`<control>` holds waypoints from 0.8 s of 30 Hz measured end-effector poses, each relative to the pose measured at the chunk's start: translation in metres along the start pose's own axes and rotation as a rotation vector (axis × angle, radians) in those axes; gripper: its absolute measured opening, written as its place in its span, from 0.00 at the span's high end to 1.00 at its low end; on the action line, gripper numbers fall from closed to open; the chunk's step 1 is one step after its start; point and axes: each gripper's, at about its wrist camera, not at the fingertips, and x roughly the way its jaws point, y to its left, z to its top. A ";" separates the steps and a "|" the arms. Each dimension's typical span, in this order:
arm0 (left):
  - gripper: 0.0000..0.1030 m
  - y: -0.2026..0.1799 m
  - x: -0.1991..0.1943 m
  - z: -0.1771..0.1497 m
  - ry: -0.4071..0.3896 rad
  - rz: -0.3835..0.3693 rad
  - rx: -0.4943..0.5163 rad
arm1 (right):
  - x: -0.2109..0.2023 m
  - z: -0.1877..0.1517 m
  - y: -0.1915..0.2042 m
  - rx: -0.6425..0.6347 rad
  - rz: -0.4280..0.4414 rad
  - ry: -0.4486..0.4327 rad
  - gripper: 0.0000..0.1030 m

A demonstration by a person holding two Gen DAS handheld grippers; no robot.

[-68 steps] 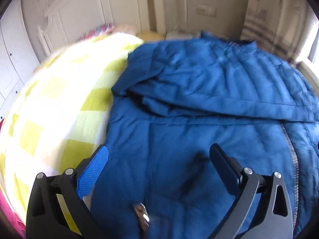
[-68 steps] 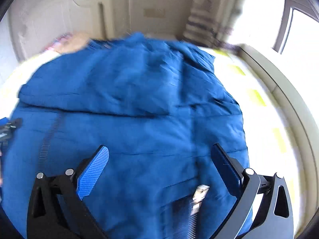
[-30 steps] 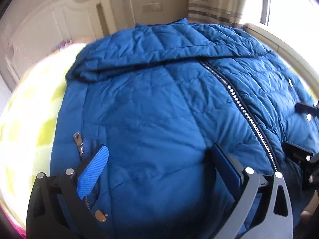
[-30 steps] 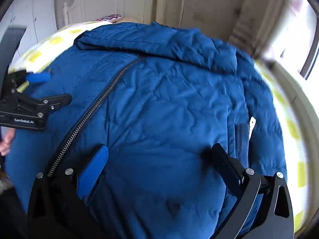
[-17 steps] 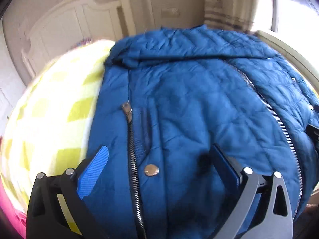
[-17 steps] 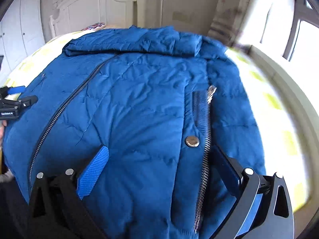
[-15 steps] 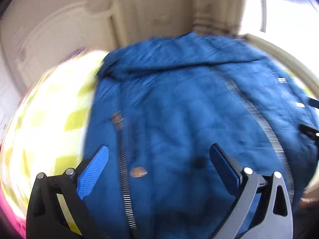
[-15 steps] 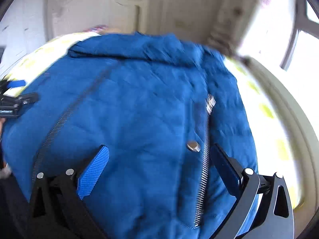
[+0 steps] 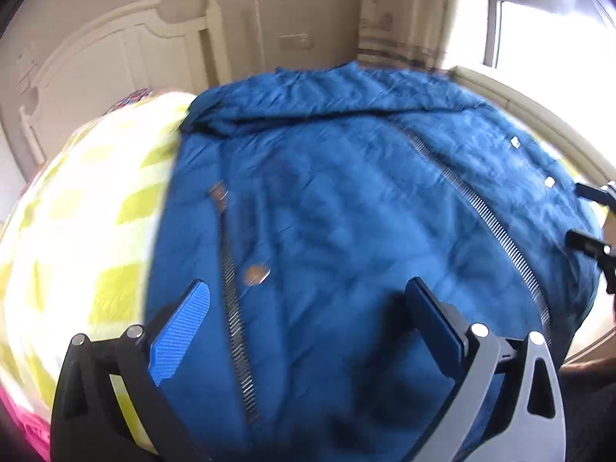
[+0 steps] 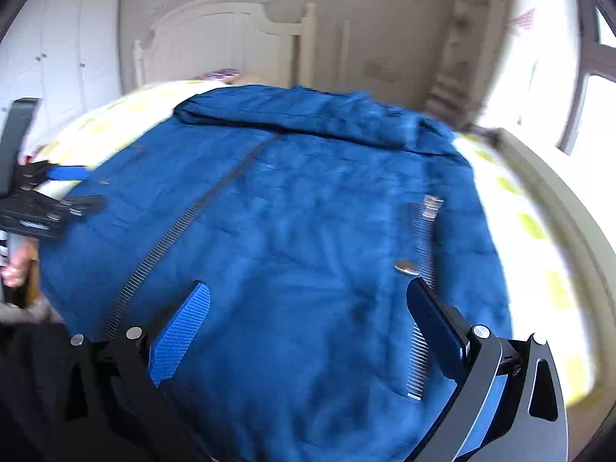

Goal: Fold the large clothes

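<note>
A large blue quilted jacket lies spread flat on the bed, front up, main zipper closed, hood folded at the far end. It also fills the right wrist view. My left gripper is open and empty above the jacket's near left hem, beside a pocket zipper and snap. My right gripper is open and empty above the near right hem, by the other pocket zipper. Each gripper shows at the edge of the other's view, the left one and the right one.
The bed has a yellow-and-white checked cover. A white headboard stands at the far end against the wall. A window sill and bright window run along the right side. A white wardrobe is at the left.
Both grippers have drawn back toward the jacket's near hem and swung slightly, so more of the whole jacket shows. Both stay open and empty. The jacket has not visibly shifted.
</note>
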 end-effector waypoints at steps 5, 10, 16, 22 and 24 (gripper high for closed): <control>0.02 0.008 -0.002 -0.013 -0.005 -0.007 0.001 | 0.007 -0.015 -0.015 0.078 0.034 0.037 0.05; 0.02 0.024 -0.018 -0.024 -0.033 0.062 0.001 | -0.016 -0.018 -0.025 0.059 -0.039 0.004 0.05; 0.02 0.045 -0.027 -0.039 -0.008 -0.004 -0.071 | -0.018 -0.038 -0.042 0.127 -0.012 0.021 0.05; 0.02 0.069 -0.040 -0.062 -0.002 -0.070 -0.174 | -0.042 -0.074 -0.071 0.248 -0.030 0.023 0.05; 0.02 0.067 -0.040 -0.063 0.002 -0.072 -0.162 | -0.044 -0.090 -0.081 0.303 -0.025 0.050 0.05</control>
